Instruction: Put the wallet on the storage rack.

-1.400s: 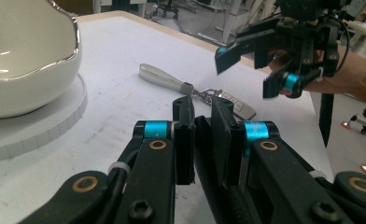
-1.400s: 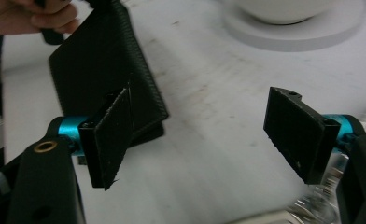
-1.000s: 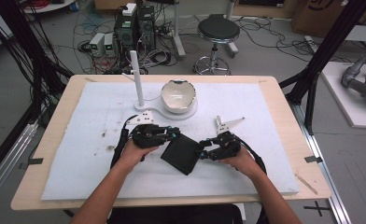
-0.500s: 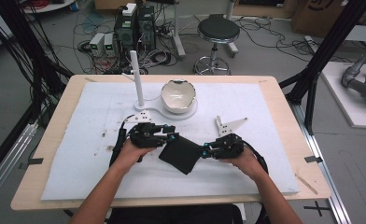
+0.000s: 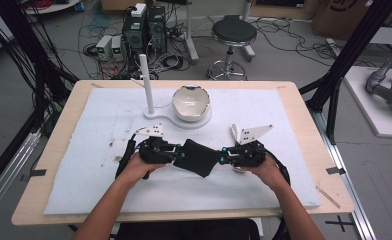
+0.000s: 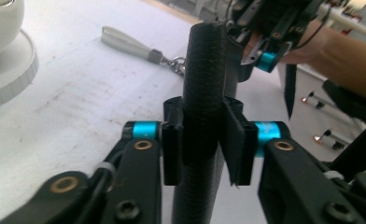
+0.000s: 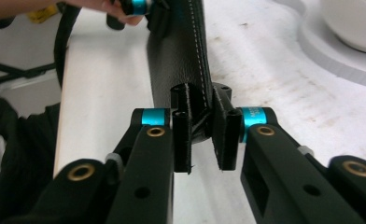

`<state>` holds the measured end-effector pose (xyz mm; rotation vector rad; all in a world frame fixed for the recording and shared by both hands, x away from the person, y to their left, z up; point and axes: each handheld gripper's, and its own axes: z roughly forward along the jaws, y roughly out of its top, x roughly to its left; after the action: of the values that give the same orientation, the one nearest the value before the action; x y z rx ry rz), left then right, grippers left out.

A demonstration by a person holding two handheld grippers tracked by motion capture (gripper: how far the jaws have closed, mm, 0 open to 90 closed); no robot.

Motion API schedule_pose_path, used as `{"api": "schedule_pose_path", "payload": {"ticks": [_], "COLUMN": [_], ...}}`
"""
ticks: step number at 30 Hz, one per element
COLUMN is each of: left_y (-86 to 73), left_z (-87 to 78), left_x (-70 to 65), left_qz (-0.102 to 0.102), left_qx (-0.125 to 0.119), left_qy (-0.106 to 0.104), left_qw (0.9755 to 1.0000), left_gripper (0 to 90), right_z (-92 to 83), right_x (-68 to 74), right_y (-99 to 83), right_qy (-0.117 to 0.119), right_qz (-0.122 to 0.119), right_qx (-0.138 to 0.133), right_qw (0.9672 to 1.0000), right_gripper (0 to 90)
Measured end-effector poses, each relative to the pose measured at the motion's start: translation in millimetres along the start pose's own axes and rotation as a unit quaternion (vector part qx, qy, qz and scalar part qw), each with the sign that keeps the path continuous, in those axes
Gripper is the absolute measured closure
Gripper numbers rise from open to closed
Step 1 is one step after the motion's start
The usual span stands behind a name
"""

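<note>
A black leather pouch (image 5: 199, 157) with pale stitching hangs just above the white mat between my two grippers. My left gripper (image 5: 180, 154) holds its left end, and in the left gripper view the pads (image 6: 172, 144) squeeze the textured pouch (image 6: 202, 70). Those jaws have just been closing on it. My right gripper (image 5: 220, 157) grips the right end. In the right gripper view its tips (image 7: 200, 135) pinch the stitched edge of the pouch (image 7: 181, 51). These jaws too have closed on the pouch within the last second.
A white bowl (image 5: 190, 102) sits on a white base with an upright post (image 5: 145, 82) behind the pouch. A silver tag on a chain (image 6: 130, 44) lies on the mat (image 5: 84, 150) near the right gripper. Beyond the table's far edge are a stool and cables.
The pouch has shifted slightly away from me and now hangs stretched between the grippers. Both hands stayed nearly in place.
</note>
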<state>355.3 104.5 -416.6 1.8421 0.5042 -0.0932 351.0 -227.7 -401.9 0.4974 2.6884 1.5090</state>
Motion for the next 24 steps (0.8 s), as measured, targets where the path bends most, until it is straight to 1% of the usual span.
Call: {"api": "schedule_pose_path", "payload": {"ticks": [1,2,3,4,5,6,7,9,12,13,14,15,16,17,18,19,20,21,22,23,24], "left_y": [-0.3,-0.2,0.0,0.4,1.3,1.3,1.8,2.4,3.4,3.6,3.8,4.2,4.2,4.2,4.1,4.0,3.9,3.8,3.7,3.7,2.8], "left_z": [0.2,0.3,0.6,0.1,-1.0,-1.0,-2.1,-3.7,-4.7,-4.4,-3.9,-3.3,-3.2,-3.2,-3.5,-4.4,-4.8,-5.0,-4.6,-4.6,-2.3], "left_x": [-1.2,-2.3,-3.6,-4.1,-5.4,-5.4,-5.6,-5.3,-6.5,-6.8,-7.2,-6.9,-7.0,-7.0,-6.6,-5.8,-4.4,-3.3,-2.6,-2.6,-1.3], "left_qz": [0.004,0.008,0.010,0.016,0.021,0.021,0.021,0.021,0.016,0.013,0.011,0.009,0.010,0.010,0.010,0.003,-0.007,-0.019,-0.025,-0.025,-0.041], "left_qx": [-0.004,-0.004,-0.007,-0.009,-0.020,-0.020,-0.027,-0.035,-0.050,-0.055,-0.059,-0.062,-0.061,-0.061,-0.059,-0.056,-0.055,-0.054,-0.052,-0.052,-0.044], "left_qy": [-0.003,-0.006,-0.005,-0.006,-0.007,-0.007,-0.008,-0.015,-0.030,-0.034,-0.036,-0.035,-0.034,-0.034,-0.033,-0.031,-0.029,-0.026,-0.024,-0.024,-0.023], "left_qw": [1.0000,0.9999,0.9999,0.9998,0.9996,0.9996,0.9994,0.9990,0.9982,0.9978,0.9975,0.9974,0.9975,0.9975,0.9977,0.9979,0.9980,0.9980,0.9980,0.9980,0.9979], "left_gripper": [75.9,76.8,76.8,77.7,77.9,78.1,78.1,78.2,78.1,78.1,78.0,78.0,78.0,77.8,77.8,76.9,73.5,66.4,62.6,57.5,52.2], "right_z": [-0.1,0.1,0.1,0.4,-0.3,-0.3,-0.6,-1.2,0.9,2.2,4.8,5.6,6.7,6.7,7.3,6.7,5.3,4.0,4.4,5.3,6.3], "right_x": [-1.7,-3.4,-3.4,-7.3,-9.0,-9.0,-10.0,-11.7,-11.3,-10.5,-9.3,-7.8,-6.4,-6.4,-4.3,-3.7,-3.7,-0.3,0.8,2.6,3.5], "right_y": [-0.5,-1.1,-1.1,-2.7,-3.8,-3.8,-4.6,-5.5,-5.2,-4.9,-4.3,-4.0,-3.6,-3.6,-3.1,-3.0,-3.1,-1.9,-1.6,-1.3,-1.0], "right_qy": [-0.006,-0.008,-0.008,-0.018,-0.020,-0.020,-0.023,-0.025,-0.019,-0.015,-0.005,0.006,0.016,0.016,0.018,0.018,0.028,0.026,0.026,0.024,0.024], "right_qz": [0.010,0.018,0.018,0.046,0.053,0.053,0.059,0.068,0.070,0.069,0.062,0.060,0.053,0.053,0.044,0.037,0.033,0.008,0.002,-0.006,-0.015], "right_qx": [-0.001,-0.001,-0.001,-0.005,-0.008,-0.008,-0.012,-0.021,-0.026,-0.025,-0.023,-0.018,-0.015,-0.015,-0.010,-0.007,-0.009,-0.014,-0.014,-0.012,-0.010], "right_qw": [0.9999,0.9998,0.9998,0.9988,0.9984,0.9984,0.9979,0.9972,0.9970,0.9972,0.9978,0.9980,0.9983,0.9983,0.9988,0.9991,0.9990,0.9995,0.9996,0.9996,0.9996], "right_gripper": [75.3,64.9,64.9,54.2,51.2,51.2,48.3,42.9,39.8,40.0,48.1,56.3,64.5,64.5,66.8,73.1,77.0,79.5,80.2,80.8,81.2]}}
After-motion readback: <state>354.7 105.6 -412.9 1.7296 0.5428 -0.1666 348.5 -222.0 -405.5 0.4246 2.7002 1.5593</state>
